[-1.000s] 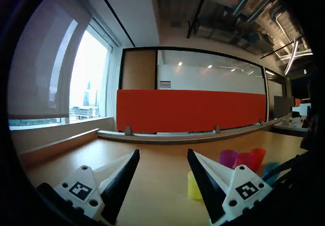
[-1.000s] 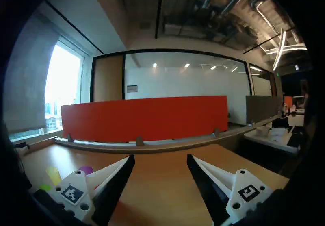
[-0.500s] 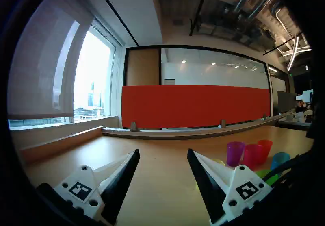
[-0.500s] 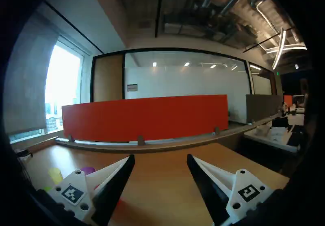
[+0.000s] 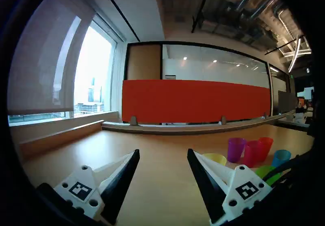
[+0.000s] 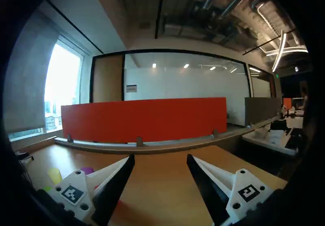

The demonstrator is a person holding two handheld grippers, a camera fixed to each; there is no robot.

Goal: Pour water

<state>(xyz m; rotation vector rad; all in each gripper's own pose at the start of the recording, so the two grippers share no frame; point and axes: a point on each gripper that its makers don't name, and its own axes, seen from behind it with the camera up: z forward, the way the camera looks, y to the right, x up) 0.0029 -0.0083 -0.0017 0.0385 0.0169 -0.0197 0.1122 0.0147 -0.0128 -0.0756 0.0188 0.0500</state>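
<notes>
In the left gripper view, several plastic cups stand on the wooden table at the right: a yellow cup (image 5: 215, 159), a purple cup (image 5: 236, 149), a pink cup (image 5: 251, 153), a red cup (image 5: 265, 146), a blue cup (image 5: 280, 157) and a green cup (image 5: 266, 171). My left gripper (image 5: 162, 161) is open and empty, left of the cups. In the right gripper view, my right gripper (image 6: 160, 165) is open with nothing between its fingers. A yellow cup (image 6: 54, 175) and a purple cup (image 6: 86, 170) peek out at the lower left, beside its left finger.
The wooden table (image 5: 162, 153) runs back to an orange divider panel (image 5: 195, 101). A window (image 5: 91, 83) and a low ledge line the left side. A neighbouring desk with white items (image 6: 276, 138) lies at the right in the right gripper view.
The left gripper has risen or tilted, so the cups now show lower and fuller, with the yellow cup's rim, the blue and the green cup in sight. The right gripper has barely moved.
</notes>
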